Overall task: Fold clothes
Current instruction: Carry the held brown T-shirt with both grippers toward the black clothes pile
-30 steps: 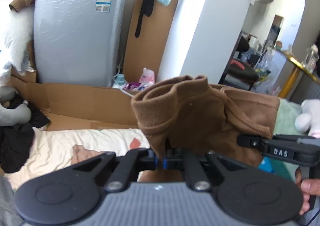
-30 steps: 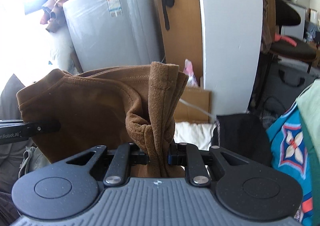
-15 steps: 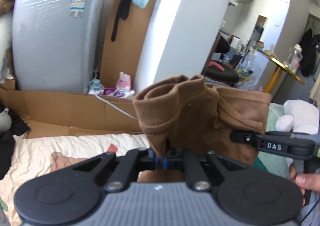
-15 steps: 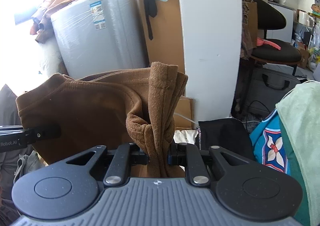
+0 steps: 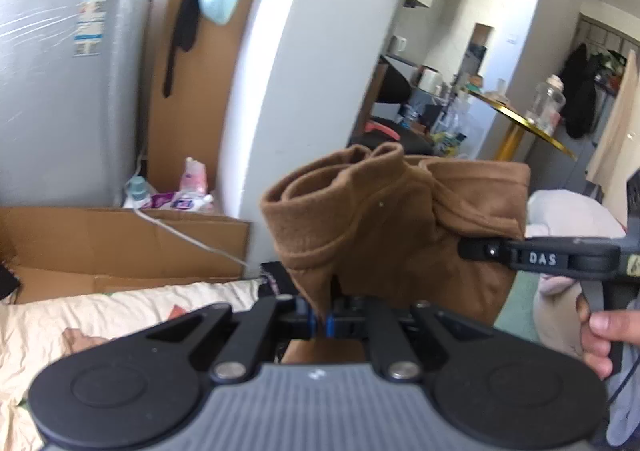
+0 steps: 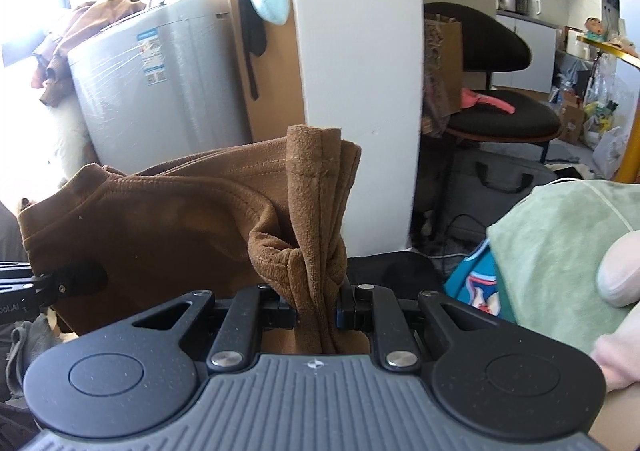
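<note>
While strung level between left gripper [image 5: 322, 321] and right gripper [image 6: 318, 305], fingers of each clamped on brown garment [image 6: 168, 227], hanging above bed [image 5: 120, 315].

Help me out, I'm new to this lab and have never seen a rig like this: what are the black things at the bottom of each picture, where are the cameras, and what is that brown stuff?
There is no robot here. A person holds a hand-operated two-finger gripper in each hand, and each gripper carries a wide-angle camera that looks forward along its fingers. So the black shape at the bottom of each picture is the gripper itself.

One picture is from the left gripper, the other from the right gripper. Both are shut on the same brown garment, each pinching a bunched part of it, so it hangs in the air between them. In the left view you can also see the right gripper from the side, with the person's hand on its handle.

Below lies a cream sheet, with cardboard behind it.
</note>
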Tool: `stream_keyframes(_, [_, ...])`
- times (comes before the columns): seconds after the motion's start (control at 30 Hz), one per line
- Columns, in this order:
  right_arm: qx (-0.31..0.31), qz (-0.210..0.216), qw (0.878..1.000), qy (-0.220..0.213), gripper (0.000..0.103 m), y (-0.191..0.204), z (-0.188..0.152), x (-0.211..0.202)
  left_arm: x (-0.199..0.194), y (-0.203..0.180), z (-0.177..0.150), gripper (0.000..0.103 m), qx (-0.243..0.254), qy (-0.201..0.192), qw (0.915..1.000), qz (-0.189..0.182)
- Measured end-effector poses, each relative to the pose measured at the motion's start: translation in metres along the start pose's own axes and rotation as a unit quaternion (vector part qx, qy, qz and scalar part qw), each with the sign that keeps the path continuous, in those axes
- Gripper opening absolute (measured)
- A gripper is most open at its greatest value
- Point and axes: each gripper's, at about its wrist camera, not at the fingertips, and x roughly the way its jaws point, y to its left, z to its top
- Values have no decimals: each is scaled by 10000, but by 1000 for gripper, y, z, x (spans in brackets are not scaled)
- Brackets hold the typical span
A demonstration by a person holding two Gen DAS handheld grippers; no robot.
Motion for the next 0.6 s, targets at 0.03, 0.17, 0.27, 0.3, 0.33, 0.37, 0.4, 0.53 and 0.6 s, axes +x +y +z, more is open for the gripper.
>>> stream_keyframes(0.03, [6, -50, 10000, 7, 16, -4, 0, 0, 4, -4, 1, 5, 52, 15, 10000, -38])
stream_keyframes(0.17, [43, -203, 9998, 45, 16, -18, 0, 3, 23, -16, 2, 5, 114, 61, 9997, -196])
stream_keyframes(0.27, [130, -271, 9995, 99, 16, -30, 0, 13, 39, -20, 1, 5, 71, 142, 9995, -279])
stream_keyframes(0.3, [133, -299, 9994, 121, 16, -32, -1, 18, 45, -21, 0, 5, 85, 169, 9993, -313])
stream_keyframes(0.33, [144, -323, 9993, 146, 16, -35, -2, 23, 50, -21, -1, 5, 119, 191, 9992, -338])
stream_keyframes(0.37, [175, -339, 9991, 177, 16, -39, -3, 29, 55, -21, -1, 5, 137, 205, 9990, -365])
stream_keyframes(0.4, [206, -353, 9989, 210, 16, -42, -4, 35, 60, -21, -2, 5, 155, 220, 9989, -392])
stream_keyframes(0.53, [301, -406, 9982, 334, 16, -54, -7, 58, 81, -12, -1, 5, 51, 249, 9985, -477])
stream_keyframes(0.6, [382, -430, 9977, 371, 16, -60, -7, 70, 94, -7, -2, 5, 3, 239, 9982, -553])
